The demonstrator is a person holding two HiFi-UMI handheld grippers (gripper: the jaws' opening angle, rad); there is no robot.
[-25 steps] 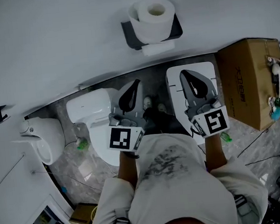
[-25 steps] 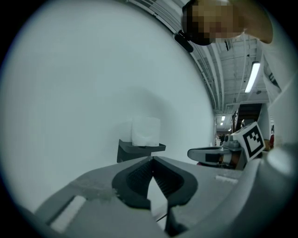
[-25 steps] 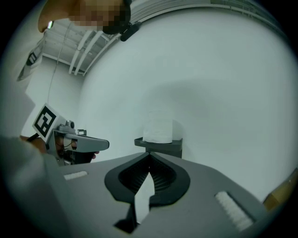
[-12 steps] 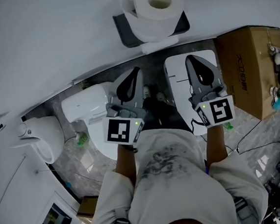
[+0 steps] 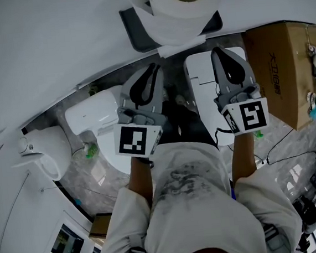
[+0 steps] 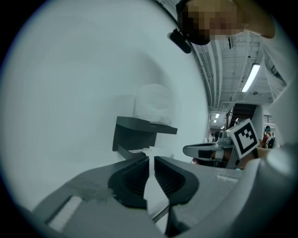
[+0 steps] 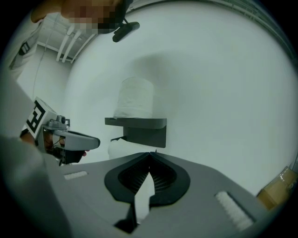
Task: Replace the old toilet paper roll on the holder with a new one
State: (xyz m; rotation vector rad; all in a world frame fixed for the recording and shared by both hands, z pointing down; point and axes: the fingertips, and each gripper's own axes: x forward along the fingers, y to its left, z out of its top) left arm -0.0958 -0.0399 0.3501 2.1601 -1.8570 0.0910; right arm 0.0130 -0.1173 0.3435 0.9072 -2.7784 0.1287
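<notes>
A full white toilet roll (image 5: 177, 7) stands upright on top of the dark grey wall holder (image 5: 135, 29). A white paper end (image 5: 179, 49) hangs under the holder's shelf. Both grippers point at the wall just below the holder and touch nothing. My left gripper (image 5: 153, 68) has just been opening: its jaws show a narrow gap in the left gripper view (image 6: 150, 159), with nothing between them. My right gripper (image 5: 217, 50) is shut and empty (image 7: 150, 152). The right gripper view shows the roll (image 7: 135, 97), the holder (image 7: 145, 131) and white paper (image 7: 121, 148) beneath it.
Below on the floor are a white toilet (image 5: 93, 119), a white lidded unit (image 5: 204, 91) and a brown cardboard box (image 5: 281, 78) at the right. A white fixture (image 5: 44, 156) hangs at the left wall. Cables lie on the grey floor.
Both grippers have moved forward toward the wall under the holder. The roll and holder now look larger and sit higher in the head view.
</notes>
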